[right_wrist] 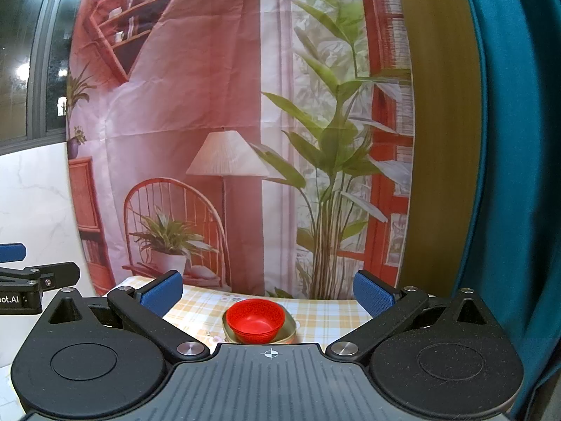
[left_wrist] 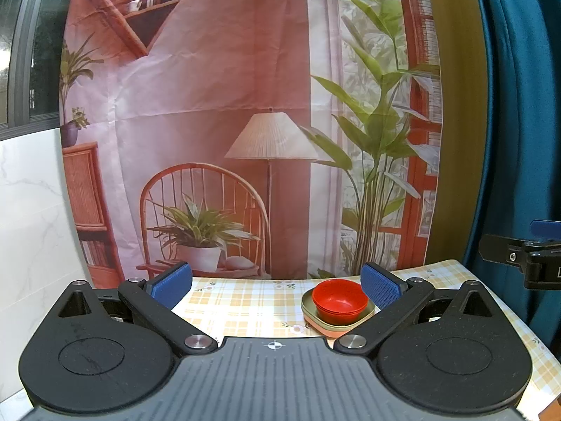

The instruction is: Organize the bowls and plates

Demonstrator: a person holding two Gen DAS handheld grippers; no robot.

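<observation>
A stack of red bowls (left_wrist: 339, 300) sits on a stack of square plates (left_wrist: 310, 310), olive on top and pink beneath, on the checked tablecloth. In the right wrist view the red bowls (right_wrist: 255, 319) rest on the plates (right_wrist: 289, 326) straight ahead. My left gripper (left_wrist: 276, 282) is open and empty, held above the table with the stack just inside its right finger. My right gripper (right_wrist: 267, 291) is open and empty, above and short of the stack. Each gripper's side shows at the edge of the other's view.
The table (left_wrist: 245, 301) has a yellow checked cloth. A printed backdrop (left_wrist: 245, 105) hangs right behind it. A teal curtain (left_wrist: 519, 105) hangs at the right. A marble wall panel (left_wrist: 31, 210) is at the left. The table's right edge (left_wrist: 508, 308) is near.
</observation>
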